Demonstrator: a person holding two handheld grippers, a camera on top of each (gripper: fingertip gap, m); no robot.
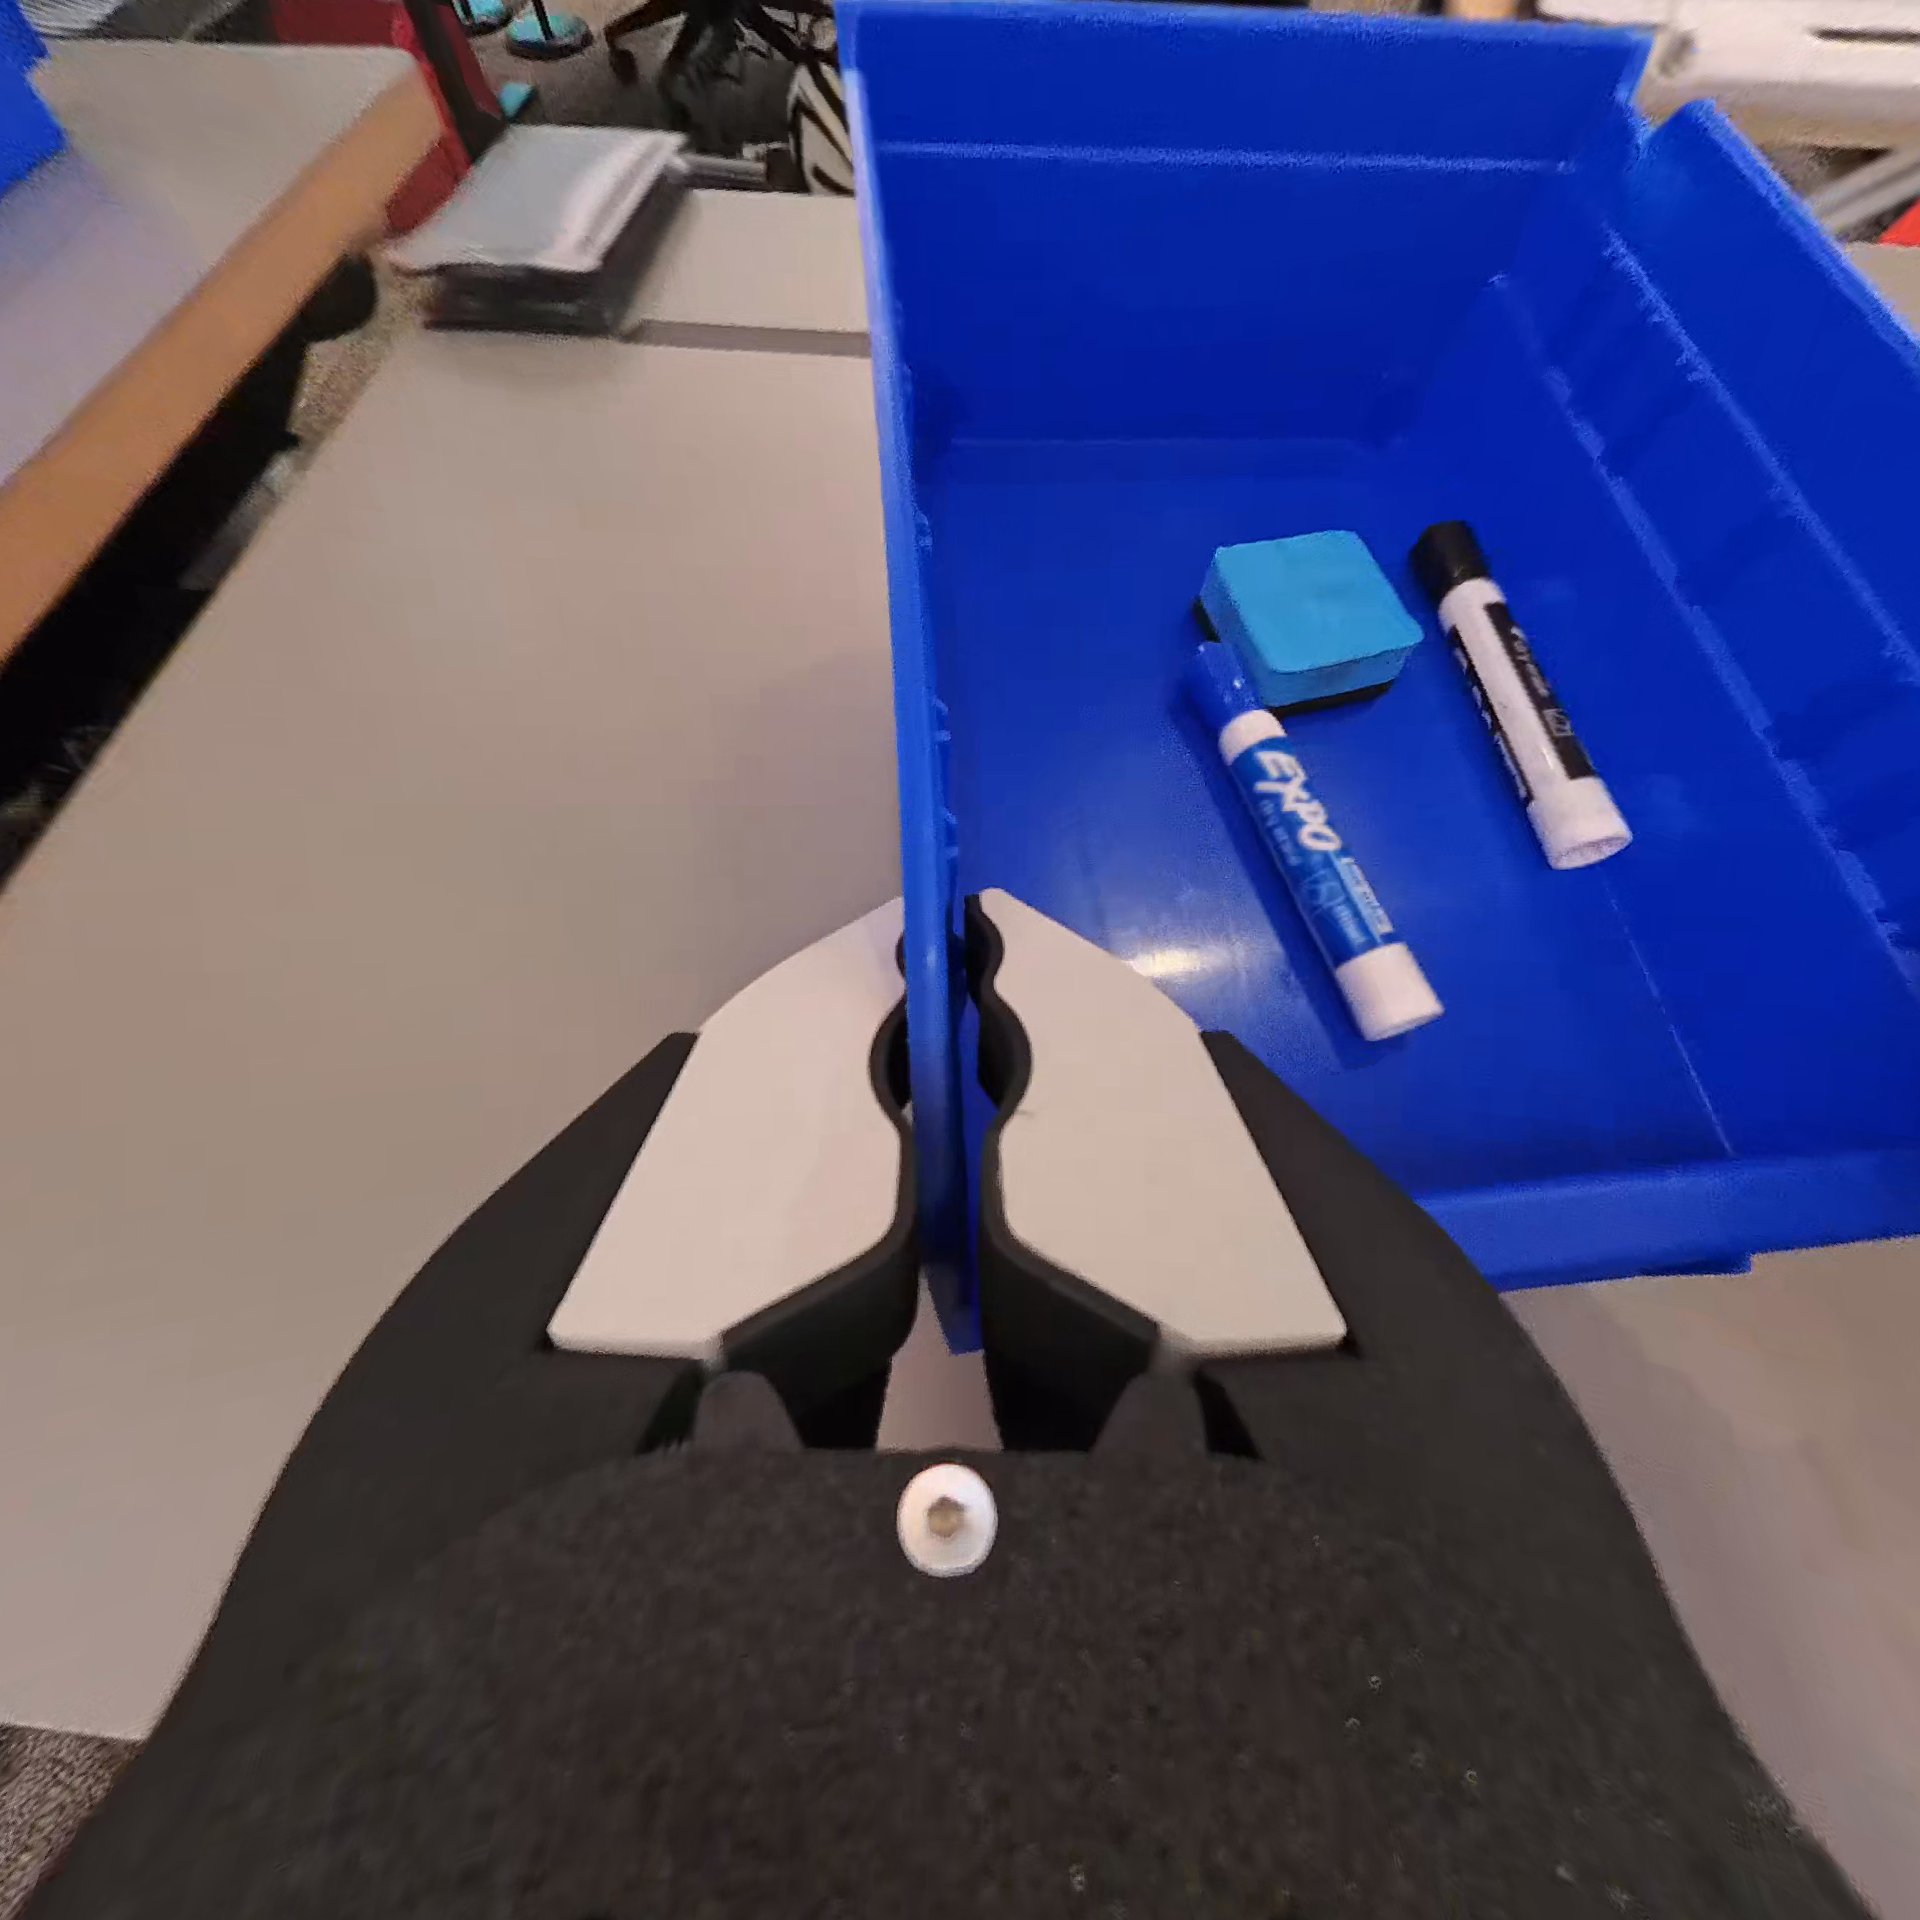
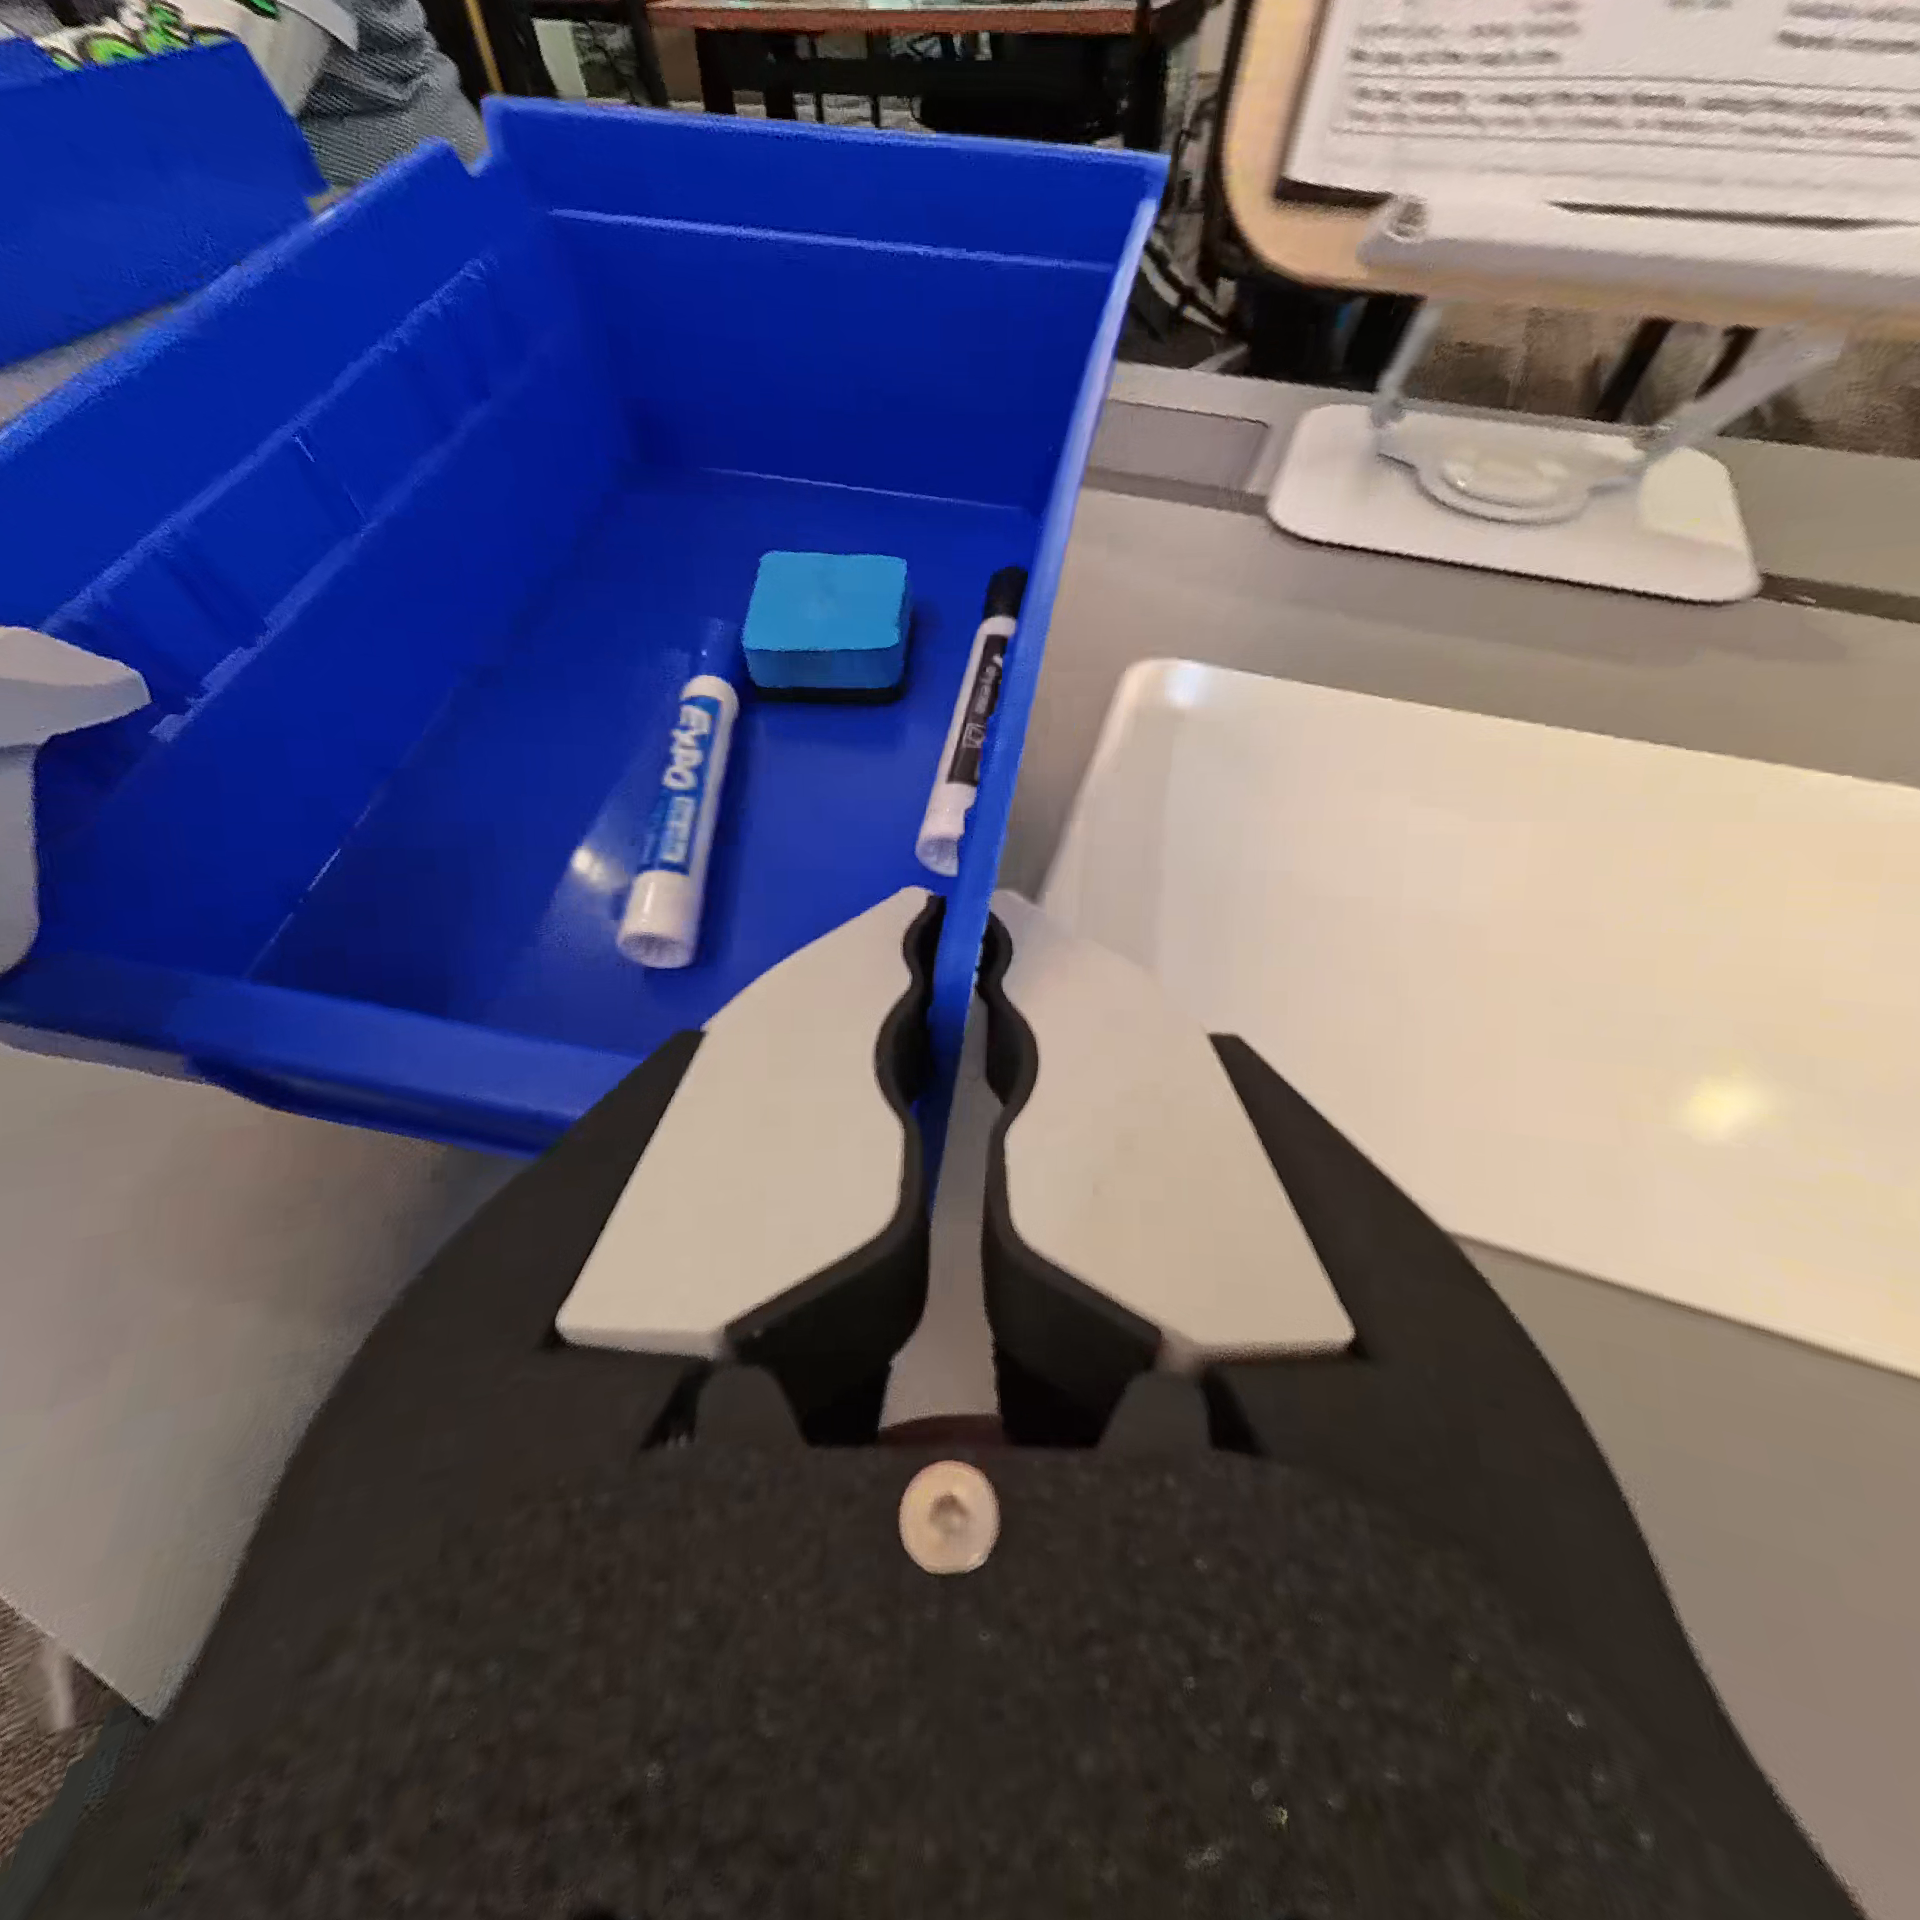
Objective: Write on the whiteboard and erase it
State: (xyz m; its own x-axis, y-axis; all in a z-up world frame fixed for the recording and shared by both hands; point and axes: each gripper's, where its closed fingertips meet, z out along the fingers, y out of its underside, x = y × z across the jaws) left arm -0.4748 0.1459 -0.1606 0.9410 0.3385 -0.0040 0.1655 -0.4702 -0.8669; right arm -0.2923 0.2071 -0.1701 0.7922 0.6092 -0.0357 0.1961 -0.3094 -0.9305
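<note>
A blue plastic bin (image 1: 1195,312) stands on the grey table. My left gripper (image 1: 940,935) is shut on the bin's left side wall (image 1: 928,831). My right gripper (image 2: 961,935) is shut on the bin's right side wall (image 2: 1003,779). On the bin floor lie a blue marker (image 1: 1309,842), a light-blue eraser block (image 1: 1309,618) and a black marker (image 1: 1517,696). They also show in the right wrist view: the blue marker (image 2: 681,800), the eraser (image 2: 828,629), the black marker (image 2: 971,717) partly behind the wall. A white whiteboard (image 2: 1507,987) lies flat to the right of the bin.
A second blue bin (image 2: 135,187) stands behind at the left. A white stand (image 2: 1507,509) holding a sheet sits beyond the whiteboard. A stack of flat grey items (image 1: 551,229) lies on the table far left of the bin. Another table (image 1: 156,260) stands at the left.
</note>
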